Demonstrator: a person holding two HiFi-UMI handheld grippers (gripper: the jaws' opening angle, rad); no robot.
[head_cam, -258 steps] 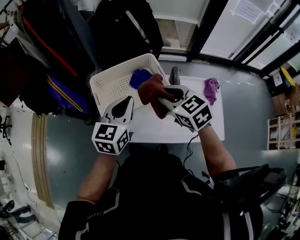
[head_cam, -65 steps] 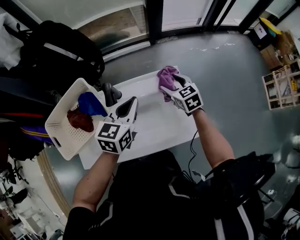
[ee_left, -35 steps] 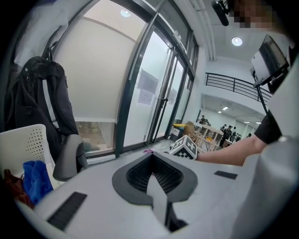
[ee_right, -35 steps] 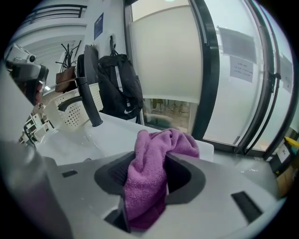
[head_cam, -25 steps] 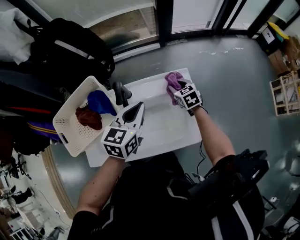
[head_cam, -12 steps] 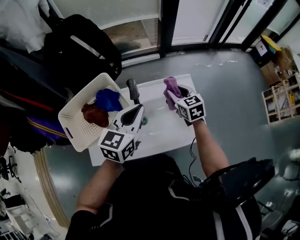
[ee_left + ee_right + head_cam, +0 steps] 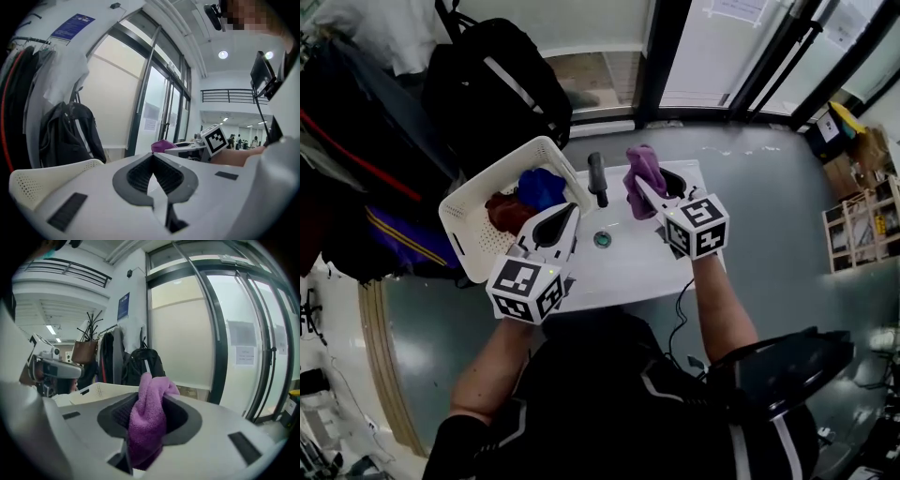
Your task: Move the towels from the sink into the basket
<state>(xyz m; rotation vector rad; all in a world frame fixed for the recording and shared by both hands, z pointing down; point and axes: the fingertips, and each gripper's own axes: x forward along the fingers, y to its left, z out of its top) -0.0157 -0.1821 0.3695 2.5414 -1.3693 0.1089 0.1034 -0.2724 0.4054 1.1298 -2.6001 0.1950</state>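
Upper centre of the head view: right tool is clamped on the purple towel. It's soft terry, bunched into a lumpy wad. In the right gripper view the ribbed dark pads pinch its middle, with pile bulging out above and hanging below the jaws.

The towel sits just right of the faucet, a black matte stub, over the top edge of the sink. The sink is white, smooth and rectangular, with a small round greenish drain near its middle.

Left tool has its jaws closed tip to tip with nothing between them. Its ribbed pads form a narrow V. It points toward the upper right, at the lower right rim of the basket.

The basket is white perforated plastic, rectangular with rounded corners, set at a diagonal just left of the sink. Inside it are a blue towel and a dark red towel, both crumpled and touching each other.

A black fabric backpack is at upper left, behind the basket.
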